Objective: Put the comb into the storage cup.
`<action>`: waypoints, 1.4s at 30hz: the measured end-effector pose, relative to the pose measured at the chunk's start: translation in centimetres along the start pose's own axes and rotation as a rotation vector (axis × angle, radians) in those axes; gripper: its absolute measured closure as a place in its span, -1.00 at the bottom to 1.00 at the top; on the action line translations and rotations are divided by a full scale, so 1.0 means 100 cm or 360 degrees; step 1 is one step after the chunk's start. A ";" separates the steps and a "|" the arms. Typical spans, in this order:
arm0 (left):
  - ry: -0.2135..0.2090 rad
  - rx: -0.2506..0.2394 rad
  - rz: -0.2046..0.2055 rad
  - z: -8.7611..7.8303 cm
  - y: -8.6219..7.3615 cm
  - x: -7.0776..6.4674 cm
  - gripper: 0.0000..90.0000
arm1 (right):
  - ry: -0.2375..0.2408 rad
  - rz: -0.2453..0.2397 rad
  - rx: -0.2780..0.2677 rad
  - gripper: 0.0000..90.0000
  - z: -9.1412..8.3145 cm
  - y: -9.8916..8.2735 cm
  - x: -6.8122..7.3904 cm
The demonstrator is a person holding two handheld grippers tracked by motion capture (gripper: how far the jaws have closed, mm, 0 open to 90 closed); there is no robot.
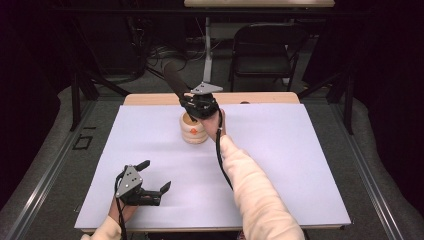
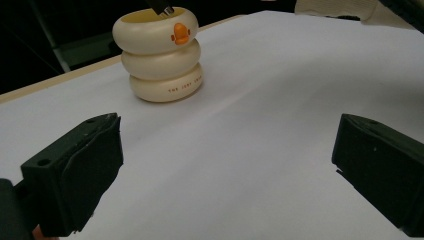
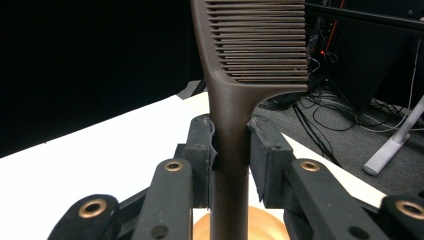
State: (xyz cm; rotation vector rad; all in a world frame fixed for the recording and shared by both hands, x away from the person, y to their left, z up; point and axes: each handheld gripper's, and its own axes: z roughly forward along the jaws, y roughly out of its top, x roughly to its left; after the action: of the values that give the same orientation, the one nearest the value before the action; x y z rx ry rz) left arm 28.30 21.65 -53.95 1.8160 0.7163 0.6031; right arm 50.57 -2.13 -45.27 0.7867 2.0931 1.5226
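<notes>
A dark brown comb [image 1: 173, 81] stands tilted up and to the left, its handle clamped in my right gripper [image 1: 196, 107] just above a cream ringed holder [image 1: 193, 131] with an orange duck mark [image 2: 180, 33]. In the right gripper view the pads press on both sides of the comb handle [image 3: 230, 150], the teeth [image 3: 262, 42] rise above, and the holder's opening [image 3: 260, 227] lies below. My left gripper [image 1: 156, 176] rests near the front left of the white mat [image 1: 280, 165], open and holding nothing. Its two pads [image 2: 80, 170] stand wide apart, facing the holder [image 2: 161, 55].
The mat covers a wooden table whose far edge [image 1: 150, 99] shows behind the holder. A folding chair [image 1: 265, 50], a table leg and cables stand on the dark floor beyond. A light sleeve [image 1: 255, 192] crosses the mat's front middle.
</notes>
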 end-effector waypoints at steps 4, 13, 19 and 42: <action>-0.0001 0.0000 0.0000 0.000 0.000 0.000 -1.00 | 0.0003 0.0004 0.0002 0.60 0.002 -0.001 0.000; -0.0001 0.0001 0.0000 0.000 0.000 0.000 -1.00 | 0.0007 0.0006 0.0028 0.60 0.006 -0.006 0.001; -0.0001 0.0001 -0.0001 0.000 0.000 0.000 -1.00 | 0.0017 0.0004 0.0037 0.60 0.008 -0.007 0.001; 0.0001 -0.0002 -0.0001 0.000 0.000 0.000 -1.00 | 0.0031 0.0001 0.0105 0.60 0.015 -0.018 0.002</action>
State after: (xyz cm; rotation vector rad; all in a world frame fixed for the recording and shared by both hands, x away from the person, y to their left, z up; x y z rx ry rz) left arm 28.28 21.69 -53.94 1.8147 0.7169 0.6033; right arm 51.03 -1.39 -47.43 0.7990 2.1672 1.4738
